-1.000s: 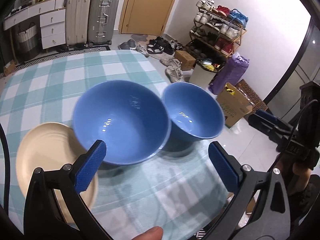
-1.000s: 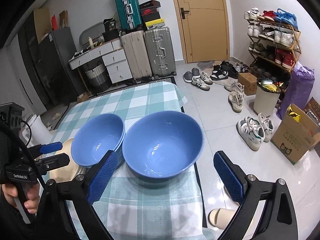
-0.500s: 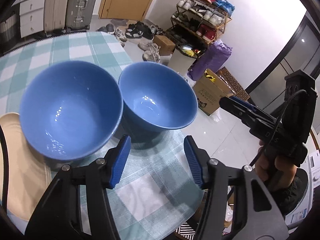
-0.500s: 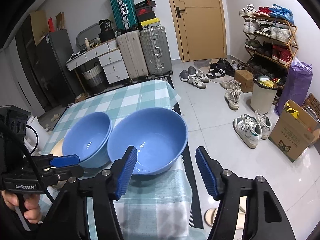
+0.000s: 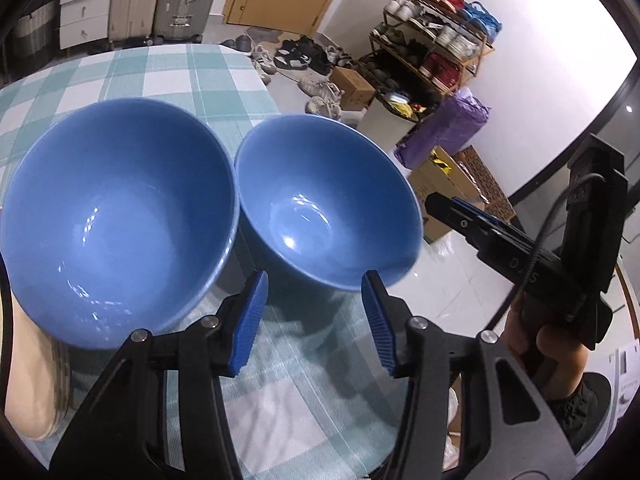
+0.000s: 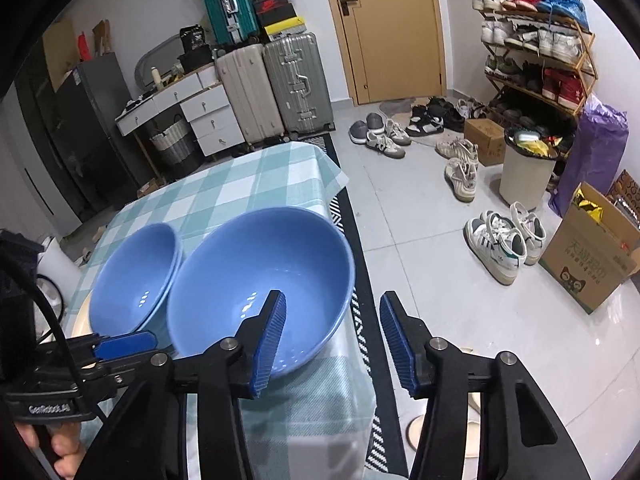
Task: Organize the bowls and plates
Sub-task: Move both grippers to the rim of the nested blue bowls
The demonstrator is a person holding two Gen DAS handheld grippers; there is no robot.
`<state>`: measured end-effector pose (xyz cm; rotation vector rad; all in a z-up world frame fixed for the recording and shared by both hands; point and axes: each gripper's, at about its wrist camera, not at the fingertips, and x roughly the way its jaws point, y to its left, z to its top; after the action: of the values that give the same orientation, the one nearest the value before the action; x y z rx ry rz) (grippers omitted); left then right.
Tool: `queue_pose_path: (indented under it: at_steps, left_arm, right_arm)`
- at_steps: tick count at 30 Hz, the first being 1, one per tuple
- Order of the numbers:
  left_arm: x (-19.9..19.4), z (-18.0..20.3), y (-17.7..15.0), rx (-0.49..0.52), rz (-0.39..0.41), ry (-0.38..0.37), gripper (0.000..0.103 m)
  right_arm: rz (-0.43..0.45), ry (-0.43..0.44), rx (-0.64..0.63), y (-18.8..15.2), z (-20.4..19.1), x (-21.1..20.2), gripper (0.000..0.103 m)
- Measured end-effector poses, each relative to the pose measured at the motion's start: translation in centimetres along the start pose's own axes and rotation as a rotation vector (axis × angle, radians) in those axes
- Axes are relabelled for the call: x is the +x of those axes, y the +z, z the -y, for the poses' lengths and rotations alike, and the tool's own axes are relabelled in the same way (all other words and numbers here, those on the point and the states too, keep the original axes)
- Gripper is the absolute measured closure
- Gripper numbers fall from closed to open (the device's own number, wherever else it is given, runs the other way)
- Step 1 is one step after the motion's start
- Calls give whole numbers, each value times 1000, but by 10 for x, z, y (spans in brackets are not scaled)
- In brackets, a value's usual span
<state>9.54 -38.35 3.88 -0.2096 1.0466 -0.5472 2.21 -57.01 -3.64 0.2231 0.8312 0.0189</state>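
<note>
Two blue bowls stand side by side on a green-checked tablecloth. In the left wrist view the left bowl rests partly on a cream plate; the right bowl stands near the table's edge. In the right wrist view the left-hand one shows a doubled rim like two nested bowls, and the single bowl is nearer. My left gripper is open and empty, just in front of the right bowl. My right gripper is open and empty, with its left finger over the near bowl's rim.
The table edge drops to a tiled floor on the right. Beyond are suitcases, a shoe rack, loose shoes, a bin and a cardboard box.
Both grippers' jaws have narrowed from wide open. The left gripper has swung right, from the left bowl toward the right bowl. The right gripper has come closer to the near bowl.
</note>
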Motion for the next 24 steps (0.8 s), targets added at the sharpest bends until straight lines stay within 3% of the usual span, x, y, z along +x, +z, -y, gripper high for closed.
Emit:
queue_pose_path:
  at_steps: [10, 14, 24]
  left_arm:
    - [15, -11, 15, -13, 7, 14, 57]
    - [17, -12, 18, -19, 12, 17, 59]
    - [22, -14, 21, -6, 7, 66, 79]
  right_arm:
    - [-44, 7, 40, 10, 11, 44, 64]
    - [-52, 2, 40, 11, 10, 51, 72]
    - [-48, -29, 9, 10, 4, 55, 89]
